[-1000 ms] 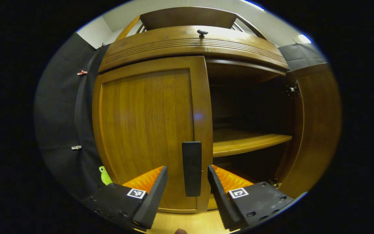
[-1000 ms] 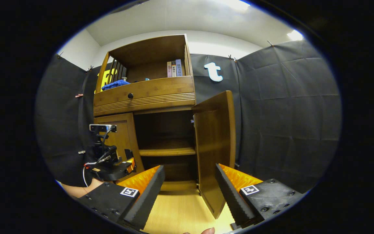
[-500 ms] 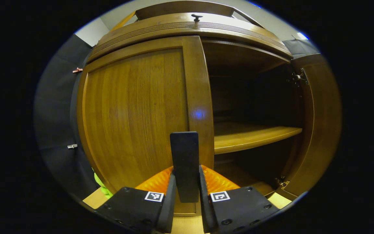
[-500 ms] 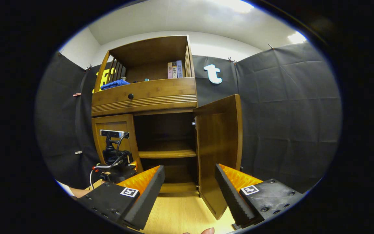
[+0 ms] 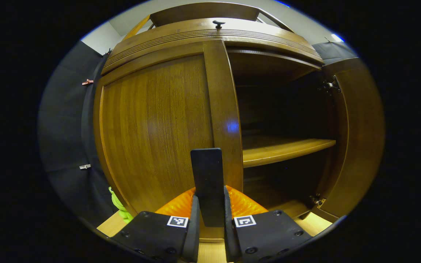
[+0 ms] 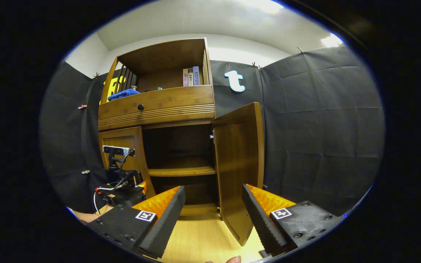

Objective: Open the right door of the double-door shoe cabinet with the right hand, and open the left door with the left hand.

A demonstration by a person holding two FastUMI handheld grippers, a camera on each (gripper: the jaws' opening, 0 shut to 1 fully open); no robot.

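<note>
The wooden shoe cabinet's left door [image 5: 155, 124] fills the left gripper view. My left gripper [image 5: 210, 223] is shut on its upright black handle [image 5: 207, 175], one finger pressing each side. The door's free edge looks at most slightly away from the frame. The right door [image 5: 356, 138] stands swung wide open, baring an inner shelf [image 5: 283, 149]. In the right gripper view my right gripper [image 6: 214, 219] hangs open with nothing between its fingers, back from the open right door [image 6: 238, 171]. The left gripper [image 6: 122, 190] sits at the left door [image 6: 122, 153].
Above the doors run a drawer with a dark knob [image 6: 140, 107] and an open shelf holding books [image 6: 190, 76] and a blue cloth [image 6: 122, 94]. A green object [image 5: 119, 206] lies by the cabinet's left foot. Light wood floor [image 6: 203, 237] lies in front.
My left gripper moved in from open around the handle and shut on it. The right gripper stayed open and shifted only a little. The right door stayed open.
</note>
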